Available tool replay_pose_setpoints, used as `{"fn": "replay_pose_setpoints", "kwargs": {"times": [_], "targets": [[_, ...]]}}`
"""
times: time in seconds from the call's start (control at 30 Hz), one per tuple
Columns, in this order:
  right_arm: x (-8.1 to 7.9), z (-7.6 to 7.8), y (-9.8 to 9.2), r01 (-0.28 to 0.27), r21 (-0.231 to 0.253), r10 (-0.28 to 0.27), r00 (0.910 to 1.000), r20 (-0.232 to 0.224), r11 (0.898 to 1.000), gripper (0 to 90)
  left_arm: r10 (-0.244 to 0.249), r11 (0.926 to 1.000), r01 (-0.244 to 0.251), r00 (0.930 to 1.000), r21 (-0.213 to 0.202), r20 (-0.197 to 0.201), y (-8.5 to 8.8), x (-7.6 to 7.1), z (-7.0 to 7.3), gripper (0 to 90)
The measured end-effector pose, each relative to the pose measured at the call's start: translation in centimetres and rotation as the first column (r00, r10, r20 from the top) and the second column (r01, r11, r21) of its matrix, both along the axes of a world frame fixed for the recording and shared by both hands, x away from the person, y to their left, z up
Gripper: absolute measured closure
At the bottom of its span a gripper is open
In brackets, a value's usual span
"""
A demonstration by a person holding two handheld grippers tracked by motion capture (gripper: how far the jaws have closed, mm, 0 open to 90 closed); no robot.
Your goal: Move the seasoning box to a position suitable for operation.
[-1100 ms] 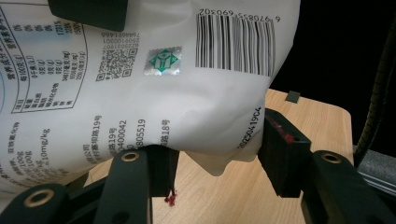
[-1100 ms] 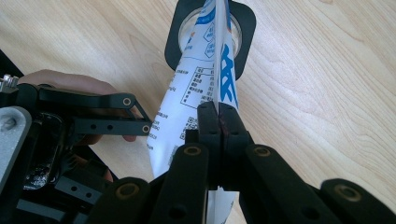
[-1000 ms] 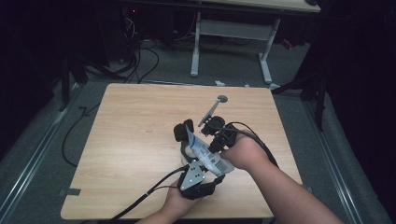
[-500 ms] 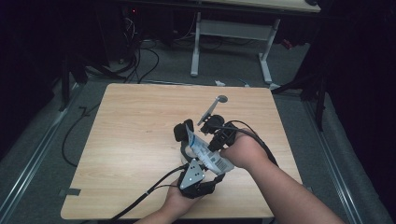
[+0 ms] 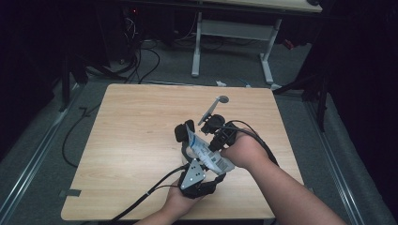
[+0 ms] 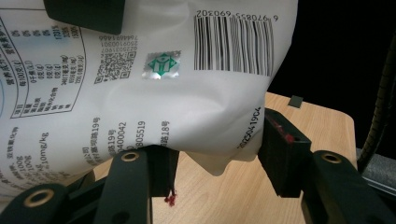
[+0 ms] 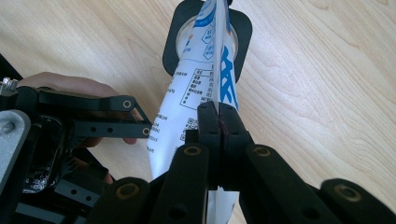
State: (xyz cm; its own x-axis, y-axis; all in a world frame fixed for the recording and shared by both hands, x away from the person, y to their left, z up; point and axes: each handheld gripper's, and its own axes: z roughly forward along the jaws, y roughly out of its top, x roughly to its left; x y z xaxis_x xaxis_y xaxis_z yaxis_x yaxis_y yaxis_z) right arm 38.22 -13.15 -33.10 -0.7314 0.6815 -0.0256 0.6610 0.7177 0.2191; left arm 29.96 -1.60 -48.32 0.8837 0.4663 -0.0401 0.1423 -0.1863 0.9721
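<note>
Nearest the person, at about six o'clock on the wooden table (image 5: 131,140), the left gripper (image 6: 215,158) held the lower body of a white printed pouch (image 5: 206,152), its jaws clamped against the bag's two sides. Just past it, toward three o'clock, the right gripper (image 7: 218,116) had its jaws pressed tight together on the pouch's thin sealed edge. The pouch stood tilted over a black-rimmed round container (image 7: 208,32) resting on the tabletop, its upper end at the container's mouth. Beyond that, toward twelve o'clock, a grey spoon-like tool (image 5: 213,108) lay on the wood.

The light wood surface was bare from seven round to eleven o'clock, leaving wide open room out to the left edge; the right edge lay closer to the hands. Farther off, the grey floor (image 5: 61,140) carried black cables (image 5: 141,65), and white table legs (image 5: 230,44) stood at twelve o'clock in a dark room.
</note>
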Motion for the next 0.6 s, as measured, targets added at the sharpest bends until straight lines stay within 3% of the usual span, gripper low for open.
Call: {"fn": "replay_pose_setpoints", "kwargs": {"times": [0.6], "targets": [[0.10,-0.03,0.01,0.009,-0.002,-0.009,1.0000,-0.003,1.000,89.8,-0.002,1.0000,0.002,1.0000,-0.005,0.000,-0.11,0.09,-0.05,51.7]]}}
